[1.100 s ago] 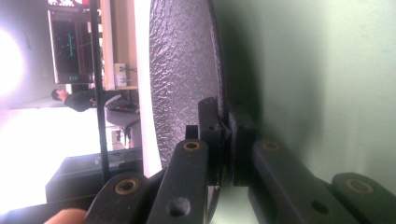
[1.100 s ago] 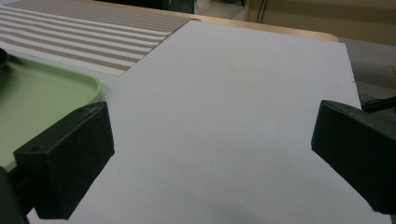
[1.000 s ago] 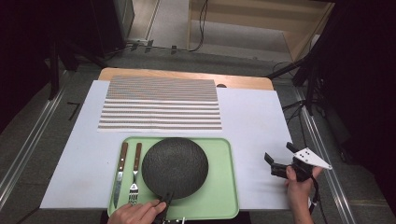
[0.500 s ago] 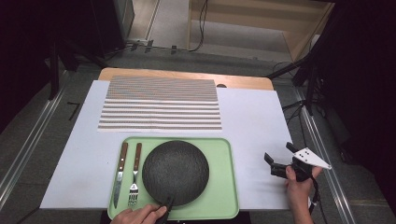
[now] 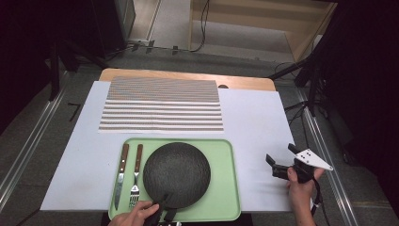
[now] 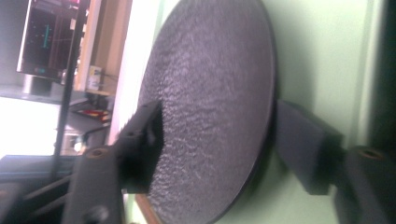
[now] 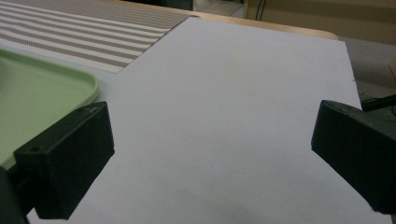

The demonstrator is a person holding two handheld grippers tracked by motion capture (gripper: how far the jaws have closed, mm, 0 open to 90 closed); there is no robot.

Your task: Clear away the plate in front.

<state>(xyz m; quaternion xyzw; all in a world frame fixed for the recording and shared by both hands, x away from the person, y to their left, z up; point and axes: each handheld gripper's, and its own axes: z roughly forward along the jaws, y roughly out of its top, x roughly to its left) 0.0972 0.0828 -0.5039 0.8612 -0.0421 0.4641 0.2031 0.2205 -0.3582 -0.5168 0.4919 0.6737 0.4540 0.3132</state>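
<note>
The round, dark grey, rough-textured plate (image 5: 176, 175) lies flat in the middle of the pale green plastic tray (image 5: 221, 188), low in the high view. At the plate's near rim, bottom centre of that frame, the left gripper (image 5: 162, 214) has just been opening its jaws; in the left gripper view the rim (image 6: 261, 140) sits between them, one jaw over the plate's face and the other beneath, with a gap showing, so the grip looks let go and the plate set down on the tray. Left of the plate lie a wooden-handled knife (image 5: 120, 175) and fork (image 5: 136, 175). Above the tray sits a brown-and-white striped placemat (image 5: 162, 104) on the white table cover (image 5: 254, 122). At lower right the right gripper (image 5: 277, 167) hovers with jaws wide apart, holding nothing.
</note>
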